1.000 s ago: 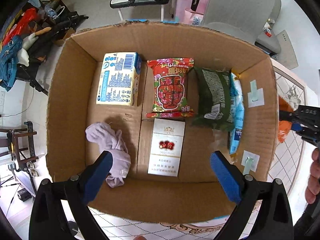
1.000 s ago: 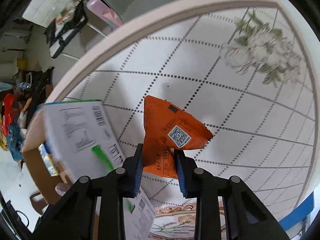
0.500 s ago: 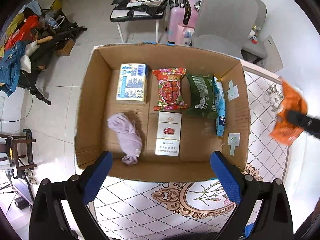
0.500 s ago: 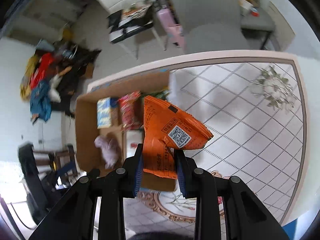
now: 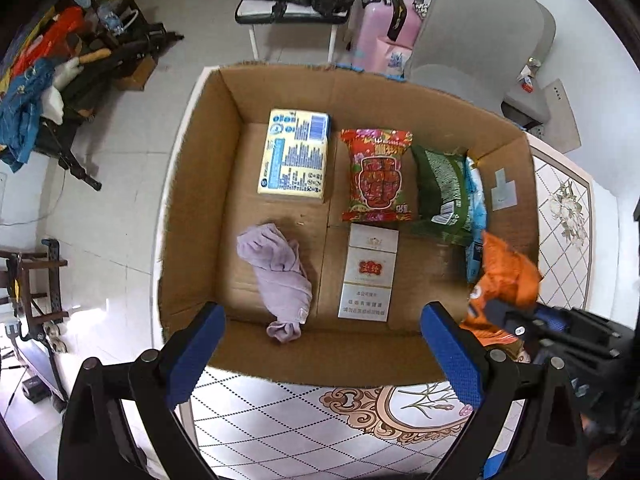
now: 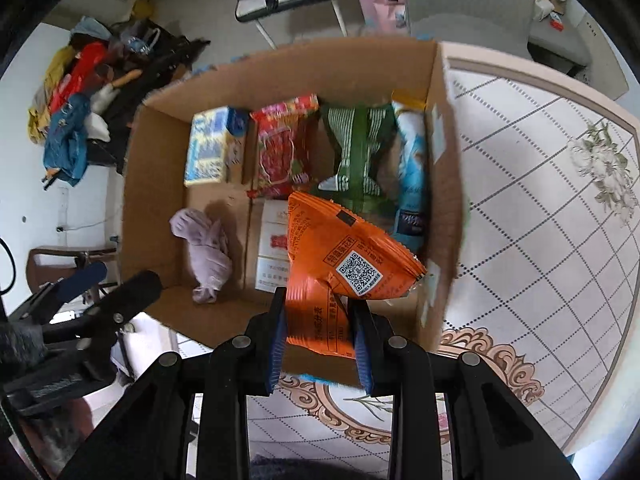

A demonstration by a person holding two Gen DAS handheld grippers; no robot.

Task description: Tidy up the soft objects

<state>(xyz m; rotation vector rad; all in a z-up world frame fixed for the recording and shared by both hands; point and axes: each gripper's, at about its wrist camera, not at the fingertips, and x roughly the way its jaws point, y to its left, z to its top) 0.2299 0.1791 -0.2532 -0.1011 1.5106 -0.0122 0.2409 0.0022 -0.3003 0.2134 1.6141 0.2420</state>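
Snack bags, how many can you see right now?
4. Red bag, green bag and blue bag lie along the box's far side; the orange bag is in the right gripper. Others may be hidden.

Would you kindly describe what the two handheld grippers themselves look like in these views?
Both are alike. The left gripper has two matte black angular fingers joined by round silver pivot bolts, each tipped with a textured blue pad. The right gripper shows the same black linkage arms, silver bolts and blue-edged pads. No cables, markings or sleeves are clearly visible.
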